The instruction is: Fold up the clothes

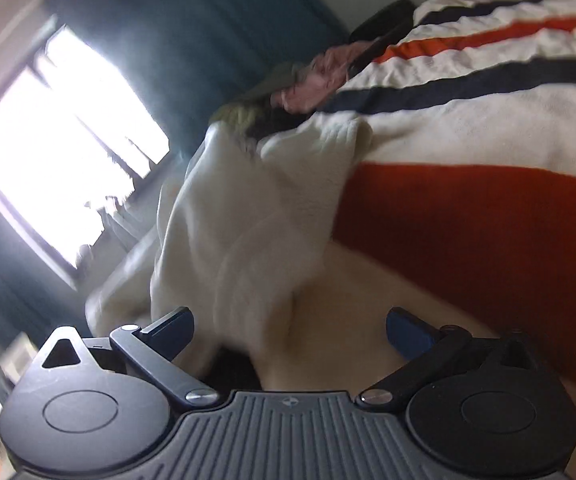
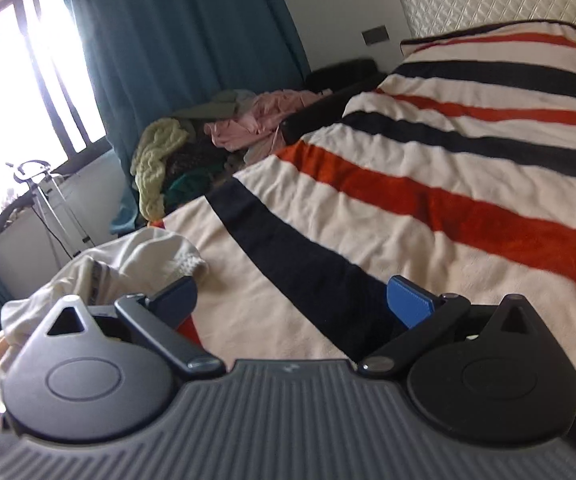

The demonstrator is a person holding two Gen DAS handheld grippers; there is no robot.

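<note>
While both tools hang over the bed, the cream fleecy garment (image 1: 243, 216) lies crumpled at the near edge of the striped blanket (image 1: 488, 140), a fleece cover in cream, orange-red and dark navy bands. In the left wrist view, which is blurred, the garment runs from the blanket's edge toward the left gripper (image 1: 290, 330), whose blue-padded jaws stand wide apart with the cloth between and ahead of them but not pinched. The right gripper (image 2: 292, 300) hovers above the blanket, its jaws also spread wide and holding nothing; the same garment (image 2: 127, 260) sits bunched just beside its left finger. Beyond the blanket's far side a heap of mixed clothes (image 2: 207, 136), pale green knit and pink fabric among them, rests against the teal curtain (image 2: 175, 40), beside the bright window (image 2: 19, 92).
</note>
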